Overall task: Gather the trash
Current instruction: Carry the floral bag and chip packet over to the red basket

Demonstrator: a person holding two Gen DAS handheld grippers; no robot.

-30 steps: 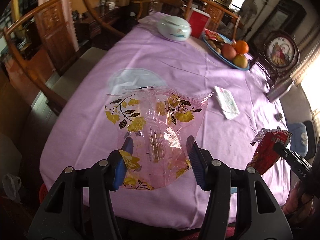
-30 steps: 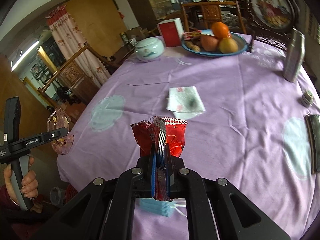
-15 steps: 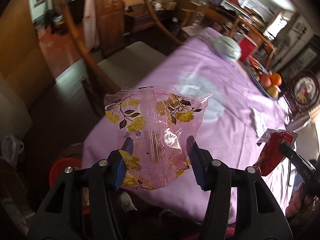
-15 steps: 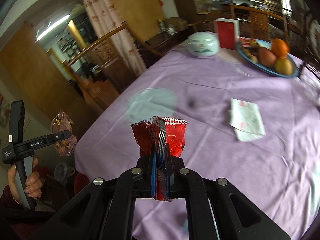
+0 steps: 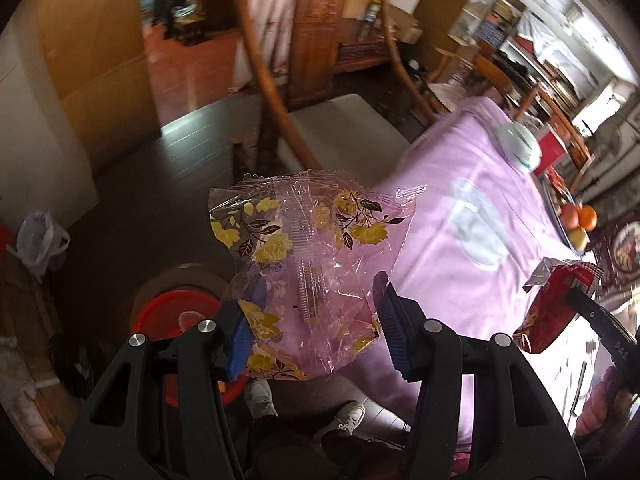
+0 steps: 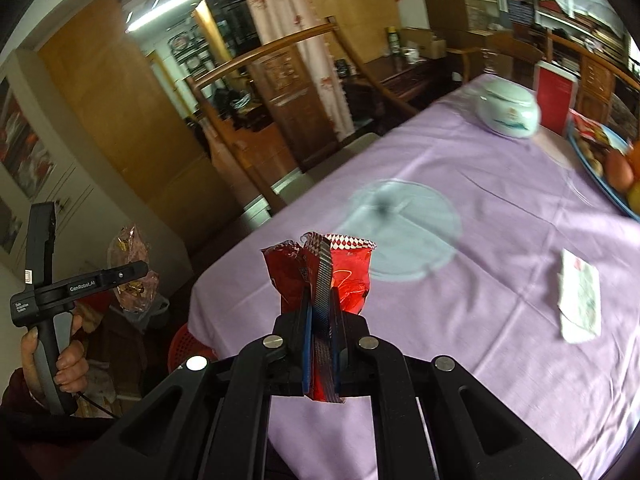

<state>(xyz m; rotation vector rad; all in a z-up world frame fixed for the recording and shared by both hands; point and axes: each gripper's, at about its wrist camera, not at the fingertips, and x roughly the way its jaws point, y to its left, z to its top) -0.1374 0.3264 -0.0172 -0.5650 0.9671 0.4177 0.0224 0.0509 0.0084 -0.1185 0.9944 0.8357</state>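
- Wrapper in the left-wrist view: a clear floral one, sitting between the pads of the left tongs, whose jaws stand partly apart with the film bulging between them. It looks pinched at its lower edge, but I cannot see how firmly.
- Risk here: so light a film, caught low, could slip out and drift to the floor short of the red bin, which shows below and to the left, partly behind the tongs.
- Pose: the left tongs tip steeply down, past the edge of the bench, with the person's shoes visible underneath.
- Same view, right edge: the red packet hangs from the right tongs, apart from the wrapper.
- Packet in the right-wrist view: clamped tight between the near-closed pads of the right tongs, crumpled and standing upright above them.
- Risk: this grip seems sound; the likelier trouble is both pieces let go together and one missing the bin, only an edge of which peeps out beneath the bench cloth.
- Pose: the right tongs slant down over the bench corner; the left hand holds its tool upright at far left, wrapper aloft.
- A napkin lies on the bench, not yet collected.
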